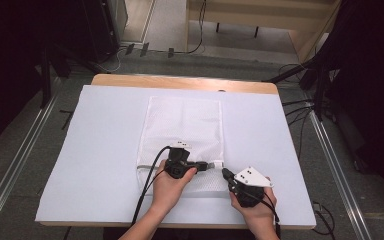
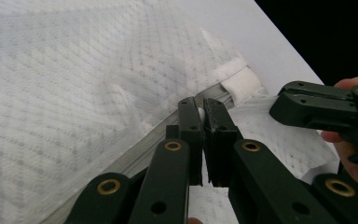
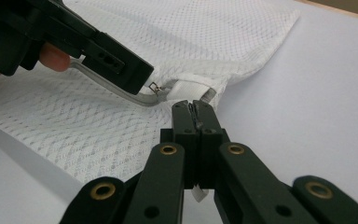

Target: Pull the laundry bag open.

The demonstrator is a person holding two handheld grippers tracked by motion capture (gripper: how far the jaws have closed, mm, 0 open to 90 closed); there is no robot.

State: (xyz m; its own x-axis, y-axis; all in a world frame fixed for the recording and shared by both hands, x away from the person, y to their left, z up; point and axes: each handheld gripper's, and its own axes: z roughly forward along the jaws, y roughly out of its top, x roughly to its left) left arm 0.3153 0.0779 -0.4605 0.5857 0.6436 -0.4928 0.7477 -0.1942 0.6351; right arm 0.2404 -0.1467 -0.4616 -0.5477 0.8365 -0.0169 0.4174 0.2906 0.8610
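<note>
Both hands reach in over the surface's (image 1: 105,150) near edge. The left hand-held gripper (image 1: 211,164) is clamped on the zipper pull of the mesh bag (image 1: 182,130); the right hand-held gripper (image 1: 224,171) is clamped on the bag's corner. The bag lies flat mid-surface, long axis running near to far.

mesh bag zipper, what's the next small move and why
Probably draw the left gripper along the zipper away from the right gripper: it looks shut on the zipper pull, while the right pinches the mesh laundry bag corner, anchoring it.

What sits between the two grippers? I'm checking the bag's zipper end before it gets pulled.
In the high view, the mesh bag's white end tab lies between the left gripper and the right gripper.
</note>
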